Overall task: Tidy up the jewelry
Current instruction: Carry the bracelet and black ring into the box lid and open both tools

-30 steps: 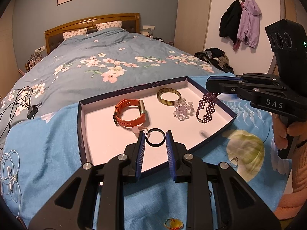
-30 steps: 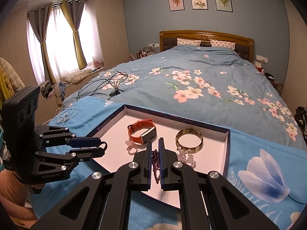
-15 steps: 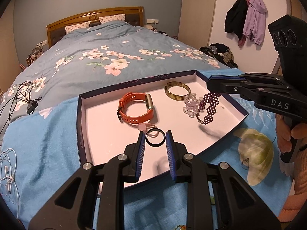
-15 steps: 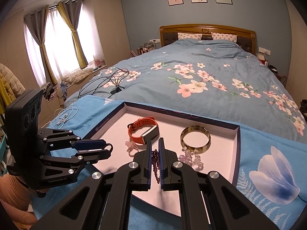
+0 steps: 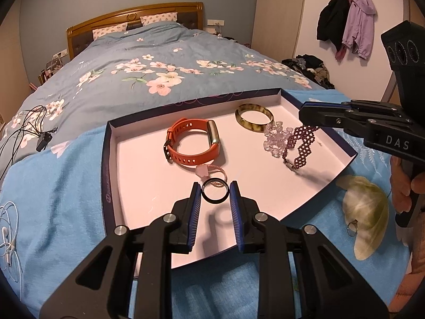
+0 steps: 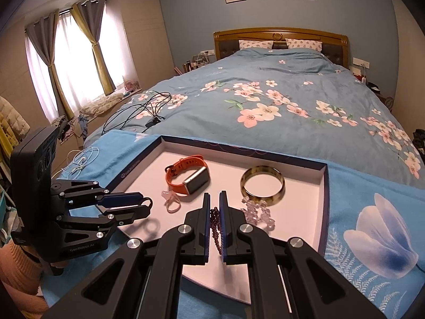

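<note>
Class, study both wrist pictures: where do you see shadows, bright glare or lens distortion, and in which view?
Left wrist view: the black ring held by the left gripper throws a soft ring shadow on the tray; the room edges curve and the corners go dark. Right wrist view: the window is blown out white, and the headboard bows from the fisheye lens.

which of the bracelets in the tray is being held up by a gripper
The dark purple beaded mesh bracelet: one end is pinched in the right gripper and it hangs to the tray. The tortoiseshell bangle and clear crystal bracelet lie flat, untouched.
</note>
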Demonstrator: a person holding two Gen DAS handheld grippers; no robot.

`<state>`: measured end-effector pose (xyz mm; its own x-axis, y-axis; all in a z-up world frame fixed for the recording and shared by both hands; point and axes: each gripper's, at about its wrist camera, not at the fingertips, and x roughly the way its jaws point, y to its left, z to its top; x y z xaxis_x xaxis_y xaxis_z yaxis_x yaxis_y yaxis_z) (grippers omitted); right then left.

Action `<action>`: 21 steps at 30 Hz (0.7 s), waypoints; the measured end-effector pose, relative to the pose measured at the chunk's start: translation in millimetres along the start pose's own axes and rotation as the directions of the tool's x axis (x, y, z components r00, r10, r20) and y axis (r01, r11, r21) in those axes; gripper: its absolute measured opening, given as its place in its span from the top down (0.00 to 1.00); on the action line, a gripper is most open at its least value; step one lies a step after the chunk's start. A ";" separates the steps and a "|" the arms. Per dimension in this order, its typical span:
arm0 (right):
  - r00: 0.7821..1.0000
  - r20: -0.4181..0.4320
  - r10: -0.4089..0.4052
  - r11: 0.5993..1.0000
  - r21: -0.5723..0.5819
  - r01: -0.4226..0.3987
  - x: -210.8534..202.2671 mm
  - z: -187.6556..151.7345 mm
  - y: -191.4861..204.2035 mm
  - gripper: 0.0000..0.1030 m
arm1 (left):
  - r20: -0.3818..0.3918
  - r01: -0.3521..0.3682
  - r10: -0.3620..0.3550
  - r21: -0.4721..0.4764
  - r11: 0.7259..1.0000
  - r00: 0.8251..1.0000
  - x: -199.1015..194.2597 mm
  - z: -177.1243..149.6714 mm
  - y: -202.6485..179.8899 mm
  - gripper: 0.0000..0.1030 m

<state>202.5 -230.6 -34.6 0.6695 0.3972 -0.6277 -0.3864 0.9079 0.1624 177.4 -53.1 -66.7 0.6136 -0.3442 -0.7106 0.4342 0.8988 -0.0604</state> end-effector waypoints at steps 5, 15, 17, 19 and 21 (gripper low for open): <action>1.000 -0.005 0.000 1.000 0.010 0.000 2.8 -2.0 -2.6 0.95 | -0.009 0.000 0.000 -0.004 1.000 1.000 5.4 0.7 0.9 0.78; 1.000 0.002 0.018 0.999 0.027 -0.018 4.6 0.3 -6.4 0.95 | -0.025 -0.012 0.012 -0.004 1.000 1.000 13.1 3.2 0.5 0.78; 1.000 0.006 0.026 0.999 0.028 -0.026 4.8 3.7 -5.2 0.95 | -0.029 -0.014 0.014 -0.001 1.000 0.999 15.4 5.2 0.1 0.78; 0.999 0.014 0.034 0.999 0.022 -0.034 4.0 6.2 -2.4 0.95 | -0.027 -0.020 0.020 0.002 1.000 0.999 16.0 6.1 0.1 0.78; 0.998 0.024 0.050 0.999 0.018 -0.050 3.4 7.8 -0.1 0.95 | -0.025 -0.019 0.019 0.001 1.000 1.000 16.2 7.9 0.8 0.78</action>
<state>209.8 -228.3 -30.8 0.6647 0.4448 -0.6003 -0.4081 0.8892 0.2070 192.8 -60.1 -72.7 0.6052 -0.3200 -0.7290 0.4227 0.9051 -0.0463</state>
